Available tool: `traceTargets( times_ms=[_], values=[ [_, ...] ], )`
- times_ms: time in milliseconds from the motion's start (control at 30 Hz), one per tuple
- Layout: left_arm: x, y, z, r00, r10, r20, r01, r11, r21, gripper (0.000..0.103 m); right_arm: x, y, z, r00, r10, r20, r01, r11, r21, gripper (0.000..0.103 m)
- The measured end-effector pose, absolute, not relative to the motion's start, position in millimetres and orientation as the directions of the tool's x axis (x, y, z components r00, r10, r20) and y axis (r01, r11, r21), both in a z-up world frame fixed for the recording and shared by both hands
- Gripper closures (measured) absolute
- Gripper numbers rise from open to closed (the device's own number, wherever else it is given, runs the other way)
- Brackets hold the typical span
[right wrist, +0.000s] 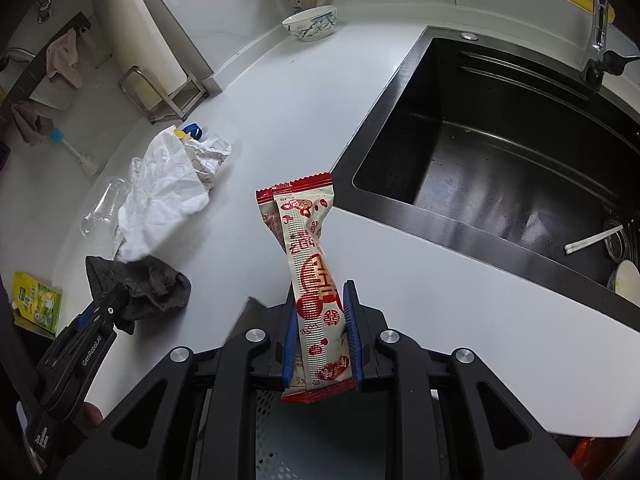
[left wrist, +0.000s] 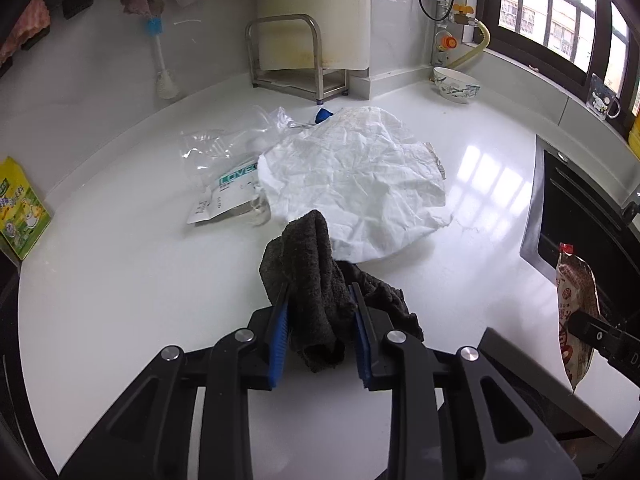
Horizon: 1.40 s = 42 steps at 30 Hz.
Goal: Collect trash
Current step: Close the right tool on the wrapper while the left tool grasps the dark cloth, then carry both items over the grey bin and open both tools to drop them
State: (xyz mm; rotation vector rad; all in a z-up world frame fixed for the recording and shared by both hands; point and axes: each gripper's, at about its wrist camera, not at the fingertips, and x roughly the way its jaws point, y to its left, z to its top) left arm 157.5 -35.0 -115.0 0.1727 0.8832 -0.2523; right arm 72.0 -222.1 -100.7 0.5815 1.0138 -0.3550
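Note:
My left gripper (left wrist: pixel 320 292) is shut on a dark grey cloth (left wrist: pixel 312 276) and holds it just above the white counter (left wrist: pixel 120 280). Beyond it lie a crumpled white paper (left wrist: pixel 356 176) and clear plastic packaging (left wrist: pixel 224 168). My right gripper (right wrist: pixel 320 300) is shut on a red and white snack wrapper (right wrist: pixel 308 264), held upright above the counter's front edge. The wrapper also shows in the left wrist view (left wrist: pixel 576 312). The cloth (right wrist: pixel 144 280) and paper (right wrist: pixel 160 188) show at the left in the right wrist view.
A black sink (right wrist: pixel 500 168) with chopsticks and dishes lies to the right. A patterned bowl (left wrist: pixel 456 84), a steel rack (left wrist: pixel 296 60) with a cutting board and a bottle brush (left wrist: pixel 164 64) stand at the back. A yellow-green pouch (left wrist: pixel 20 208) sits at the left edge.

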Motion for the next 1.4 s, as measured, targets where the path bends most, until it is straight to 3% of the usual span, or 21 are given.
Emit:
traceTargets(
  times_ms=[367,667,1400],
  values=[
    [105,-11,-90,0.624,-0.087,-0.776,0.208,0.977,0.057,0.076,46,-202,-80,0.491,0.036,-0.87,0.388,0.886,0.255,0.083],
    [40,-33,-80,0.609,-0.118,-0.784,0.249,0.967,0.047,0.076,-2,-190,-83,0.448,0.07,-0.891,0.256,0.945,0.204,0.083],
    [-36,-67,-140,0.461,-0.151,-0.874,0.289,0.957,-0.013,0.076,-62,-186,-138,0.352,0.128,-0.927,0.155,0.969,0.193,0.082]
  ],
)
